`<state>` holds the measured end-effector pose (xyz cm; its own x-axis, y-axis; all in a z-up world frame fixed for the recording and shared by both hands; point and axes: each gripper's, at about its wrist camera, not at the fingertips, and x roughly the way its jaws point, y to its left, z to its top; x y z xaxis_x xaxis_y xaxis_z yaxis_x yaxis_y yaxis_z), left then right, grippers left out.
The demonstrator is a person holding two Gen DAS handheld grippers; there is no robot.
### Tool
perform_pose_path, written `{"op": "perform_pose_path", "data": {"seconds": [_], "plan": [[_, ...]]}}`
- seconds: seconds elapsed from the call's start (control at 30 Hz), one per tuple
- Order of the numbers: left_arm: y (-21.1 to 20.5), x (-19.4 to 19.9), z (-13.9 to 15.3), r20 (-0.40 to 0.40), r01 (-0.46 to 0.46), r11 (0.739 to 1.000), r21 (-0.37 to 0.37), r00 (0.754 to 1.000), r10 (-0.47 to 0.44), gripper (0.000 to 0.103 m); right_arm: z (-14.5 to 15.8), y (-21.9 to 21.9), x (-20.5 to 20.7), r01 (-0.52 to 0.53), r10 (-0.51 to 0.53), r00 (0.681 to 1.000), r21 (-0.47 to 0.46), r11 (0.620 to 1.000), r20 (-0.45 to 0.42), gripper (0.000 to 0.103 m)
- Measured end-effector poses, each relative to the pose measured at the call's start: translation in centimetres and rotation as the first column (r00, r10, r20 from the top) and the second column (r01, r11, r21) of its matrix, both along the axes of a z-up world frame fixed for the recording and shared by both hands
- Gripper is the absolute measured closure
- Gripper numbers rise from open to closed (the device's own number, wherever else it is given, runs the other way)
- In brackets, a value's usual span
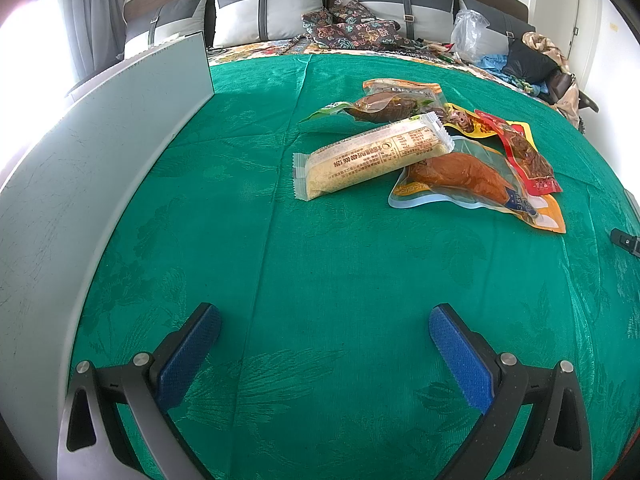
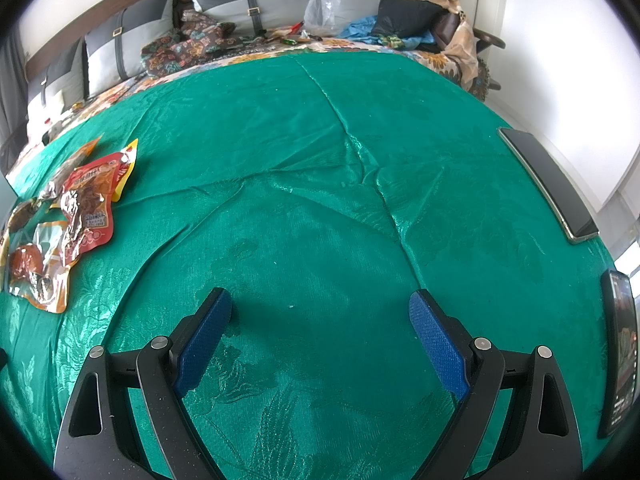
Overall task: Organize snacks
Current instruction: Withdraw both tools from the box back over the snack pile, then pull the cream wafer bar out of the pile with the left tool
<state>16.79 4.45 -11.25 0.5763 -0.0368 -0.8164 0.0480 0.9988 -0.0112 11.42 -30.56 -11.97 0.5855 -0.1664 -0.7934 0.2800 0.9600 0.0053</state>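
Both grippers, left gripper [image 1: 324, 336] and right gripper [image 2: 320, 320], gape empty over the bed [image 2: 320, 160] | we judge the cake bar [image 1: 372, 156] light, soft, slippery-wrapped | grip mid-length, gently

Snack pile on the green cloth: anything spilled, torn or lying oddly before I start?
Nothing looks spilled or torn. The packets are just heaped: the long yellow bar lies tilted across the orange pouch, with the red pouch overlapping beside it. The green cloth is creased. Both tools are open and empty.
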Motion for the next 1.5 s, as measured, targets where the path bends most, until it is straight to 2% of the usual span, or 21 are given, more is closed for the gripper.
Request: {"op": "perform_pose_path", "data": {"seconds": [0.6,0.7,0.73,0.8,0.9,0.93,1.03,1.1,1.17,1.33,1.43,1.5], "plan": [[0.1,0.0,-0.1,0.0,0.0,1.0,0.003,1.0,0.0,0.0,0.0,0.1,0.0,0.0,0.0,1.0,0.0,1.0,0.0,0.01],[-0.1,0.9,-0.1,-0.062,0.054,0.999,0.005,0.997,-0.054,0.0,0.0,0.0,0.0,0.0,0.0,1.0,0.0,1.0,0.0,0.01],[-0.2,1.4,0.1,-0.108,0.1,0.995,0.008,0.989,-0.098,0.0,0.0,0.1,0.0,0.0,0.0,1.0,0.0,1.0,0.0,0.01],[-0.4,2.1,1.0,-0.123,0.181,0.984,0.003,0.976,-0.179,0.0,0.0,0.0,0.0,0.0,0.0,1.0,0.0,1.0,0.0,0.01],[-0.8,3.6,3.1,-0.114,0.317,0.948,0.014,0.943,-0.314,0.0,0.0,0.0,0.0,0.0,0.0,1.0,0.0,1.0,0.0,0.01],[-1.1,4.5,3.8,-0.127,0.366,0.93,0.022,0.924,-0.361,0.0,0.0,0.0,0.0,0.0,0.0,1.0,0.0,1.0,0.0,0.01],[-1.8,6.8,5.3,-0.125,0.455,0.889,0.052,0.886,-0.446,0.0,0.1,0.1,0.0,0.0,0.0,1.0,0.0,1.0,0.0,0.01],[-1.8,8.1,5.9,-0.104,0.481,0.875,0.056,0.874,-0.474,0.0,0.0,0.1,0.0,0.0,0.0,1.0,0.0,1.0,0.0,0.01],[-1.9,9.7,5.7,-0.087,0.49,0.871,0.042,0.87,-0.485,0.0,0.1,0.1,0.0,0.0,0.0,1.0,0.0,1.0,0.0,0.01],[-2.8,12.3,3.7,-0.062,0.502,0.865,0.02,0.864,-0.5,0.001,0.0,0.1,0.0,0.001,-0.001,1.0,0.0,1.0,0.0,0.01],[-3.6,13.0,1.7,-0.099,0.508,0.861,-0.009,0.856,-0.507,0.002,0.0,0.1,0.0,0.001,-0.001,1.0,0.0,1.0,0.0,0.01],[-3.6,12.5,1.5,-0.124,0.517,0.855,-0.041,0.847,-0.518,0.002,0.0,0.1,0.0,0.001,-0.001,1.0,0.0,1.0,0.0,0.01]]}}
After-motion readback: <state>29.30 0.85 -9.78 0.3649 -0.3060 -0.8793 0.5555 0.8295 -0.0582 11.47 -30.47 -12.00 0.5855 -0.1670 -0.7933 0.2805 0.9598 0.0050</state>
